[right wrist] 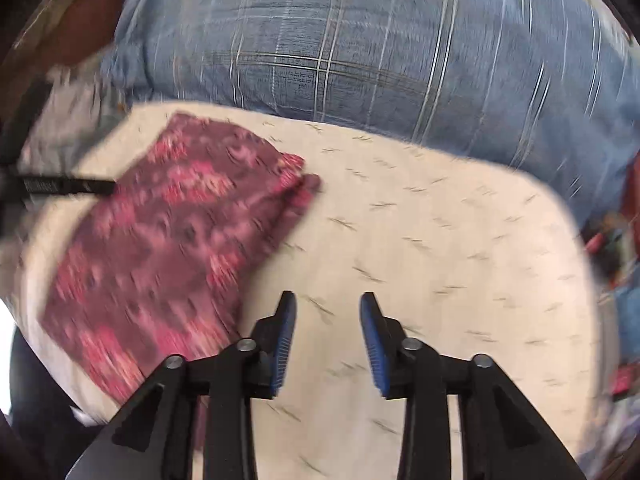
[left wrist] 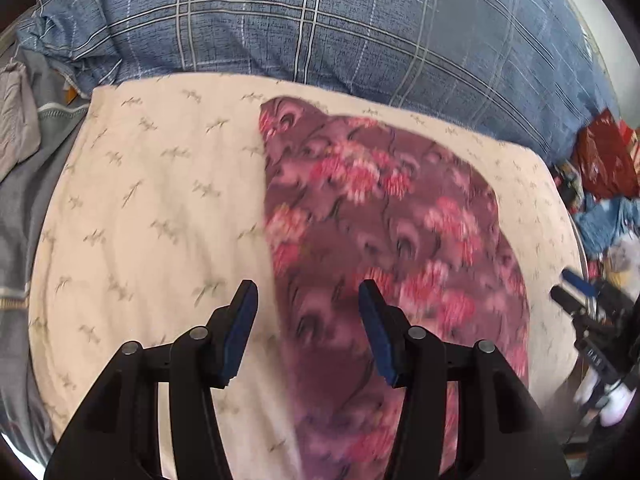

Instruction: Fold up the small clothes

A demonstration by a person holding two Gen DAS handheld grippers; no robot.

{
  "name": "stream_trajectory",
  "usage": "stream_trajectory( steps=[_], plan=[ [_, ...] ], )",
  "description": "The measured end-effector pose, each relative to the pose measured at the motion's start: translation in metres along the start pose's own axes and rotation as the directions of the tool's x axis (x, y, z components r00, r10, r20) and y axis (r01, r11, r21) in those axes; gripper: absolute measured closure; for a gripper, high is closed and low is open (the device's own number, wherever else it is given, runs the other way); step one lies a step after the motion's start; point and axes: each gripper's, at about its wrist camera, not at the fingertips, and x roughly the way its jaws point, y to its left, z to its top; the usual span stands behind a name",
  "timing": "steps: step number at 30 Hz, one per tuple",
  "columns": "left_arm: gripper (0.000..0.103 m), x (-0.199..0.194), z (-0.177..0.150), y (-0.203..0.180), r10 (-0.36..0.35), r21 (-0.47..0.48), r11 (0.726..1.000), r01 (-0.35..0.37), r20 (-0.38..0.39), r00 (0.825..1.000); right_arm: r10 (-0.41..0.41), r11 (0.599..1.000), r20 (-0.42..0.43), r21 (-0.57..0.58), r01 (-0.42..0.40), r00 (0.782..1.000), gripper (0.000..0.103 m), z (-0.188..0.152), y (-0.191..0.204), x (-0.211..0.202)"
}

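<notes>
Left wrist view: left gripper [left wrist: 307, 292] jaws spread, holding nothing, poised over the near left edge of the floral garment [left wrist: 384, 216]. Garment lies flat on the cream cloth [left wrist: 152, 200], apparently already folded into a compact panel; blue plaid bedding [left wrist: 320, 28] behind. Right gripper [left wrist: 576, 288] visible at far right, off the garment.

Right wrist view (motion-blurred): right gripper [right wrist: 328, 304] jaws released, empty, over bare cream cloth [right wrist: 460, 260]; garment [right wrist: 172, 232] lies to its left, one corner bunched.

Risk: pinching the cream cloth along with the garment edge, dragging both; grabbing only the top layer would undo the fold.
</notes>
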Motion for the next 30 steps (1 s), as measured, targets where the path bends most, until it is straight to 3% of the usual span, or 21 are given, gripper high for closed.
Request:
stream_trajectory(
  steps=[1,3,7,8,10,14,17,23,27,30],
  plan=[
    [0.045,-0.002,-0.006,0.002,-0.016,-0.002,1.000,0.016,-0.005,1.000,-0.001,1.000,0.006,-0.017,0.001,1.000,0.054,-0.003,0.002,-0.006],
    [0.039,-0.001,-0.017,0.006,-0.048,-0.022,0.999,0.048,-0.018,0.999,0.072,0.997,0.038,0.014,-0.072,0.997,0.042,-0.012,0.004,-0.014],
    [0.034,0.012,-0.038,0.008,-0.104,-0.096,0.990,0.099,-0.049,0.993,0.271,0.941,0.093,0.184,-0.284,0.958,0.042,-0.025,0.010,0.006],
    [0.034,0.012,-0.041,0.008,-0.105,-0.109,0.989,0.100,-0.043,0.993,0.315,0.917,0.096,0.226,-0.329,0.944,0.043,-0.029,0.015,0.018],
    [0.034,0.009,-0.044,0.006,-0.103,-0.115,0.989,0.098,-0.039,0.994,0.362,0.891,0.085,0.264,-0.371,0.928,0.066,-0.035,0.027,0.036],
    [0.034,-0.011,-0.053,0.002,-0.132,-0.099,0.987,0.129,-0.018,0.991,0.352,0.890,0.179,0.240,-0.387,0.919,0.085,-0.041,0.028,0.021],
    [0.032,-0.009,-0.061,-0.004,-0.101,-0.083,0.992,0.099,-0.013,0.995,0.370,0.866,0.200,0.279,-0.415,0.907,0.088,-0.054,0.016,0.020],
    [0.026,0.003,-0.063,-0.007,-0.063,-0.091,0.994,0.061,-0.019,0.998,0.381,0.832,0.197,0.353,-0.428,0.903,0.084,-0.059,0.013,0.028],
    [0.023,0.004,-0.063,-0.006,-0.060,-0.087,0.995,0.058,-0.019,0.998,0.328,0.876,0.187,0.308,-0.372,0.926,0.081,-0.049,0.023,0.014],
    [0.020,0.006,-0.064,-0.004,-0.065,-0.091,0.994,0.063,-0.018,0.998,0.300,0.898,0.214,0.265,-0.350,0.930,0.078,-0.045,0.030,0.004]
  ],
)
